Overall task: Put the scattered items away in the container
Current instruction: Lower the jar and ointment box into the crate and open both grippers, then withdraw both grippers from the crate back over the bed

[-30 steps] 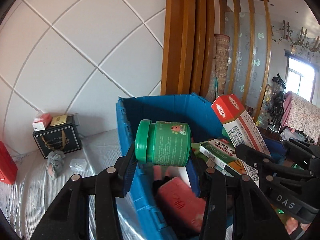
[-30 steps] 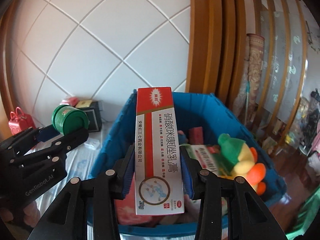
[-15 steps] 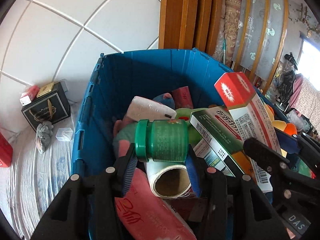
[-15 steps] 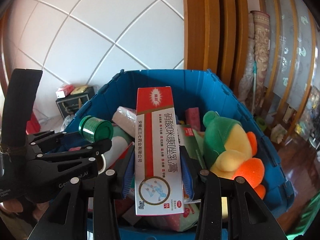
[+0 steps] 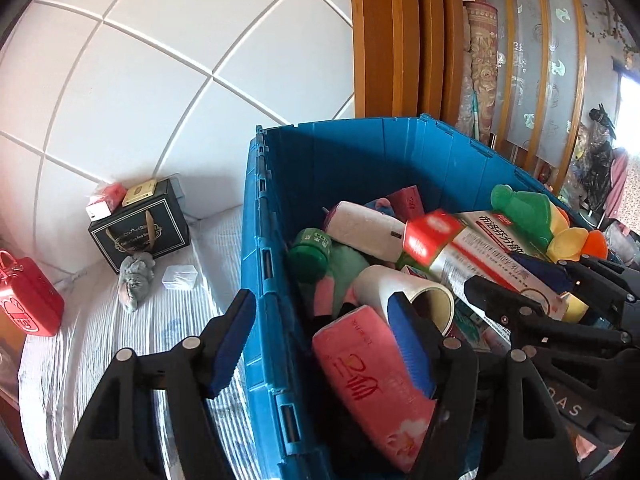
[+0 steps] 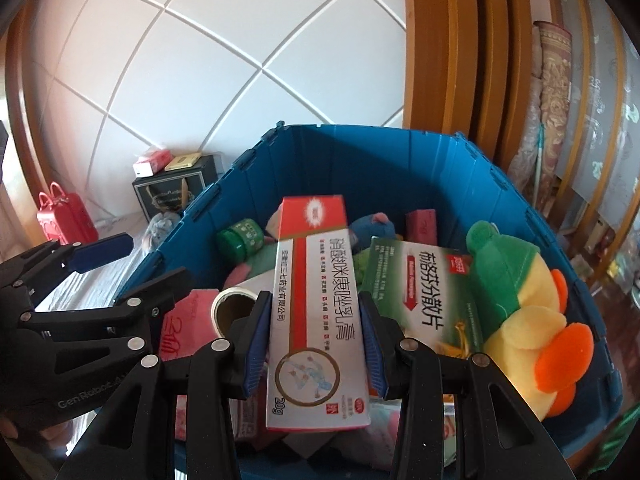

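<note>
My left gripper point(image 5: 320, 332) has its jaws opening, nothing between the pads; they straddle the blue crate's point(image 5: 256, 264) left wall, one finger outside, one inside over the pink tissue pack point(image 5: 372, 376). The green jar point(image 5: 310, 250) lies on its side inside the crate, resting among the pile near the left wall, apart from my fingers. My right gripper point(image 6: 316, 340) is clamped on the red-and-white ointment box point(image 6: 316, 308), pads pressed to both long sides, box upright over the crate. Beside it I see the green medicine box point(image 6: 420, 296), plush duck point(image 6: 516, 312) and tape roll point(image 6: 234, 304).
</note>
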Motion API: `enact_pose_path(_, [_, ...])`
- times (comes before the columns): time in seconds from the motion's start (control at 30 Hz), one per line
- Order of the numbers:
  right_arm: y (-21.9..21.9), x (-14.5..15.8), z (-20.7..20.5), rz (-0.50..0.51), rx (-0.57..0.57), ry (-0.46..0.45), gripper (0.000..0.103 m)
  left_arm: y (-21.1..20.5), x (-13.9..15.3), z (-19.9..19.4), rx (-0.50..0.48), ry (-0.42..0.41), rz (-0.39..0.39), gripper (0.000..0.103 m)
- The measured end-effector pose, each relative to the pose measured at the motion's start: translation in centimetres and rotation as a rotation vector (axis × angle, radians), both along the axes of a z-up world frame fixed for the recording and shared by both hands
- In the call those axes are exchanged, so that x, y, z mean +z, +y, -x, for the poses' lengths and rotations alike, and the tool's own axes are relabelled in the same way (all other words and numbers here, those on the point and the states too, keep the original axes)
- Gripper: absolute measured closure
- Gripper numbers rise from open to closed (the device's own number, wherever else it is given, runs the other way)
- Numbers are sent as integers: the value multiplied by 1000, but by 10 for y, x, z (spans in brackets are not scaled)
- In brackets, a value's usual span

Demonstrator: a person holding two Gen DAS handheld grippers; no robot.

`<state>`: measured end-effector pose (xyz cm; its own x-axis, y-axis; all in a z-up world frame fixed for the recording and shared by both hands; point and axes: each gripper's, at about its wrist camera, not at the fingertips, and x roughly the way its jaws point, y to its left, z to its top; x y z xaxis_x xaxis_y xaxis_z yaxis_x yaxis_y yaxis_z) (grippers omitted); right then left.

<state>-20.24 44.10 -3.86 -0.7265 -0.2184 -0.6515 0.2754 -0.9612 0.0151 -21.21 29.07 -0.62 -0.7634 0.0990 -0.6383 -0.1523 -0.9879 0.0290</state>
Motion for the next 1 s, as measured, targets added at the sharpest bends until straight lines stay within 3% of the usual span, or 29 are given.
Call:
enact_pose_path(0.17, [-4,-2,-8,-10,-22,-2,58,-3,-6,-7,-11,-12,-3,35])
enact_pose_path(0.37, [2,14,-38,-17,-41,57,26,-2,-10,-20,-27,-15,-24,35])
enact_pose_path(0.43, [8,19,-49,-13,-54,77,8,-1,-8,-27,-32,-5,-29,35])
enact_pose_path(0.5, [13,23,-61,-11,-62,97,0,-1,-7,-35,-34,6,-36,35])
enact_pose_path(0.6, [23,27,-75,-11,-86,115,0,-1,-3,-48,-35,30,-48,24])
enact_pose_path(1.0, [58,25,-112,24,-130,139,0,11,6,-99,-30,68,-65,23])
